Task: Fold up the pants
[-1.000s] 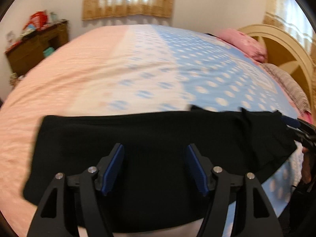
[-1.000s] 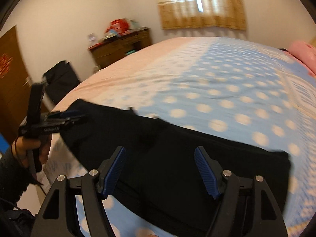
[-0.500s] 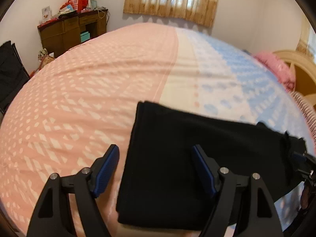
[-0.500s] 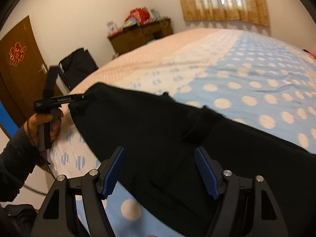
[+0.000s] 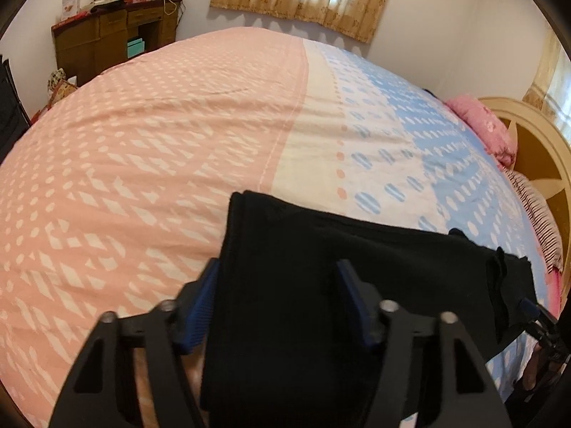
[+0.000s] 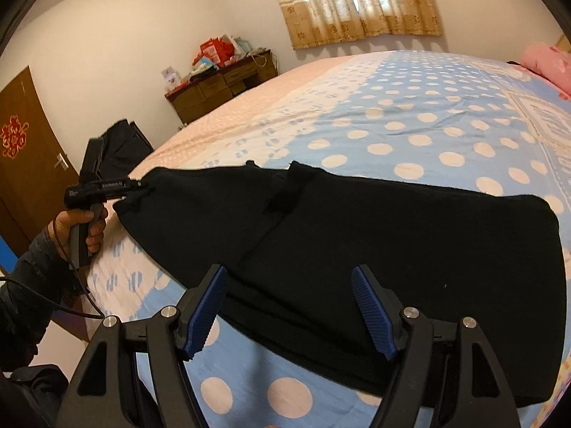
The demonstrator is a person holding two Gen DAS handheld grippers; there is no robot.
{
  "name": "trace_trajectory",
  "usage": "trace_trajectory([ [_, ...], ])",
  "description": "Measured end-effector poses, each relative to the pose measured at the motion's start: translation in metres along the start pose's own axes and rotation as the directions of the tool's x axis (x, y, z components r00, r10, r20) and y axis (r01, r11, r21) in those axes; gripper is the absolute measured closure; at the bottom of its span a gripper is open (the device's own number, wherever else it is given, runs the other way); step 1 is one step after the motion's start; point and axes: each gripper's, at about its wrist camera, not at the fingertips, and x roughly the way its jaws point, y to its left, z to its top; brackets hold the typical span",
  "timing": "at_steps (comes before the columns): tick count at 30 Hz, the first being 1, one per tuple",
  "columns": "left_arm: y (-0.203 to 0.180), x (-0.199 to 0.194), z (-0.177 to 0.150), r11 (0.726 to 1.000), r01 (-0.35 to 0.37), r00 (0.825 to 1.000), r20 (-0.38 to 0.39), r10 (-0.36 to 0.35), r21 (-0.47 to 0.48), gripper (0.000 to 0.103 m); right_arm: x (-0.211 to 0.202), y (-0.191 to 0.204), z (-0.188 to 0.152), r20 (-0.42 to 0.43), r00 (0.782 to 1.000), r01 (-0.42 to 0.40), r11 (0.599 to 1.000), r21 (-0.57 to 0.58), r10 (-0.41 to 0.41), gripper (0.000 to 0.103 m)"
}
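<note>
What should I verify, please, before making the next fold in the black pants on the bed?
1. Left tool open, straddling the short end of the black pants: ok.
2. Right tool open, above the pants: ok.
3. Pants lie along the bed, layers stacked: ok.
4. All layers lie between the left tool's fingers: cannot tell.
5. Pants end near the right tool lies smooth: not ok, it is rumpled.

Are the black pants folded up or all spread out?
Folded, at least once. The black pants lie doubled on the bed, with stacked layers showing along the near edge.
</note>
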Motion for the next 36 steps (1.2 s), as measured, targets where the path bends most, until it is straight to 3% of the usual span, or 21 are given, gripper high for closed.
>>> trace_trajectory([
  [1, 0.001, -0.002, 0.0, 1.0, -0.006, 1.0, -0.005, 0.006, 0.003, 0.052, -0.002, 0.0, 0.0, 0.006, 1.0, -0.003, 1.0, 0.002, 0.003, 0.029],
  [4, 0.005, -0.007, 0.0, 1.0, -0.014, 1.0, -0.006, 0.014, 0.003, 0.061, -0.005, -0.002, -0.001, 0.02, 1.0, -0.01, 1.0, 0.008, 0.009, 0.029],
  [5, 0.006, -0.008, 0.0, 0.999, -0.04, 0.999, -0.004, 0.04, 0.013, 0.058, -0.004, -0.002, -0.001, 0.021, 1.0, -0.011, 1.0, 0.012, 0.011, 0.029],
  [7, 0.007, -0.005, 0.0, 0.997, -0.072, 0.997, 0.006, 0.072, 0.015, 0.04, -0.004, -0.003, -0.001, 0.024, 1.0, -0.011, 1.0, 0.021, 0.01, 0.029],
  [9, 0.006, -0.001, -0.002, 0.996, -0.085, 0.996, 0.017, 0.084, 0.028, 0.04, -0.004, -0.004, -0.001, 0.025, 1.0, -0.011, 1.0, 0.027, 0.01, 0.029],
  [11, 0.004, -0.001, -0.002, 0.998, -0.051, 0.999, 0.011, 0.05, 0.035, 0.052, -0.005, -0.004, -0.001, 0.027, 1.0, -0.01, 1.0, 0.028, 0.009, 0.029],
  [12, 0.003, -0.002, -0.002, 0.999, -0.025, 1.0, 0.002, 0.025, 0.033, 0.065, -0.005, -0.005, -0.002, 0.03, 1.0, -0.011, 1.0, 0.029, 0.01, 0.029],
  [14, -0.003, -0.006, -0.003, 0.998, -0.036, 0.999, 0.002, 0.036, 0.059, 0.075, -0.005, -0.006, -0.001, 0.032, 0.999, -0.012, 0.999, 0.036, 0.011, 0.029],
  [15, -0.006, -0.009, -0.003, 0.997, -0.027, 1.0, 0.001, 0.027, 0.071, 0.087, -0.005, -0.007, -0.001, 0.033, 0.999, -0.011, 0.999, 0.036, 0.009, 0.029],
  [17, -0.004, -0.015, -0.002, 0.999, -0.013, 1.0, -0.002, 0.013, 0.041, 0.089, -0.007, -0.007, 0.0, 0.04, 0.999, -0.003, 0.999, 0.033, 0.002, 0.029],
  [21, -0.005, -0.035, 0.0, 0.996, 0.08, 0.996, 0.035, -0.079, -0.038, 0.089, -0.017, -0.009, 0.006, 0.067, 0.998, 0.016, 0.999, 0.035, -0.018, 0.029],
  [26, -0.029, -0.062, 0.007, 0.98, 0.194, 0.978, 0.094, -0.188, -0.05, 0.09, -0.033, -0.02, 0.015, 0.108, 0.992, 0.051, 0.996, 0.067, -0.058, 0.029],
  [30, -0.063, -0.081, 0.015, 0.952, 0.303, 0.945, 0.139, -0.297, -0.027, 0.09, -0.05, -0.034, 0.02, 0.139, 0.985, 0.09, 0.99, 0.105, -0.105, 0.029],
  [36, -0.134, -0.085, 0.02, 0.9, 0.434, 0.892, 0.114, -0.437, 0.049, 0.09, -0.083, -0.06, 0.021, 0.195, 0.965, 0.138, 0.972, 0.188, -0.175, 0.029],
])
